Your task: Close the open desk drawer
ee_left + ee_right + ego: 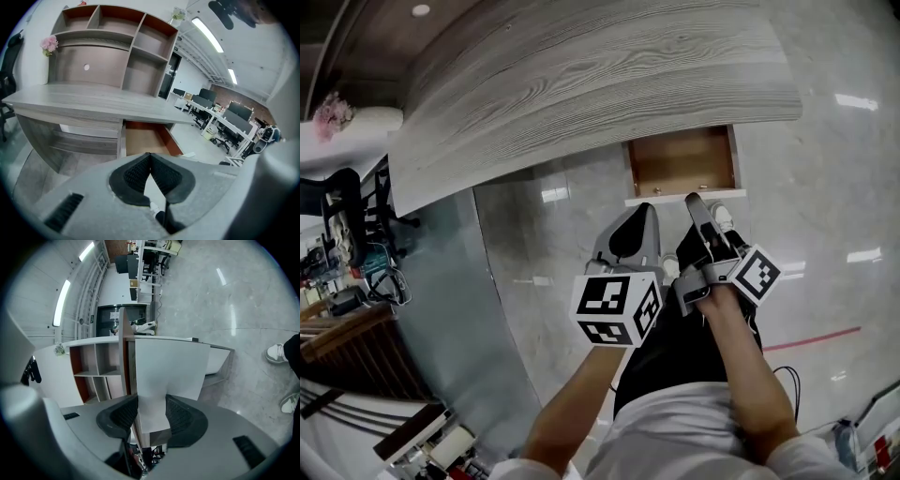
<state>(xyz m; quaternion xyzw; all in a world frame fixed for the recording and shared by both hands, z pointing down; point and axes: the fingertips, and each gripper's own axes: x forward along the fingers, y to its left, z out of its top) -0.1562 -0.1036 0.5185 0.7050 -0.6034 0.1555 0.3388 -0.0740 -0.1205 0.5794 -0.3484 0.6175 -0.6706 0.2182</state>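
Note:
The desk drawer stands pulled out from under the grey wood desk top, showing a brown inside and a white front panel. My right gripper reaches that panel. In the right gripper view the white drawer front fills the gap between the jaws of my right gripper, with both pads against it. My left gripper hovers beside it, short of the drawer. In the left gripper view the tips of my left gripper meet, holding nothing, and the open drawer lies ahead.
A shelf unit with pink flowers stands on the desk. An office chair sits at the left. Rows of desks and chairs fill the room to the right. The person's shoes stand on the marble floor.

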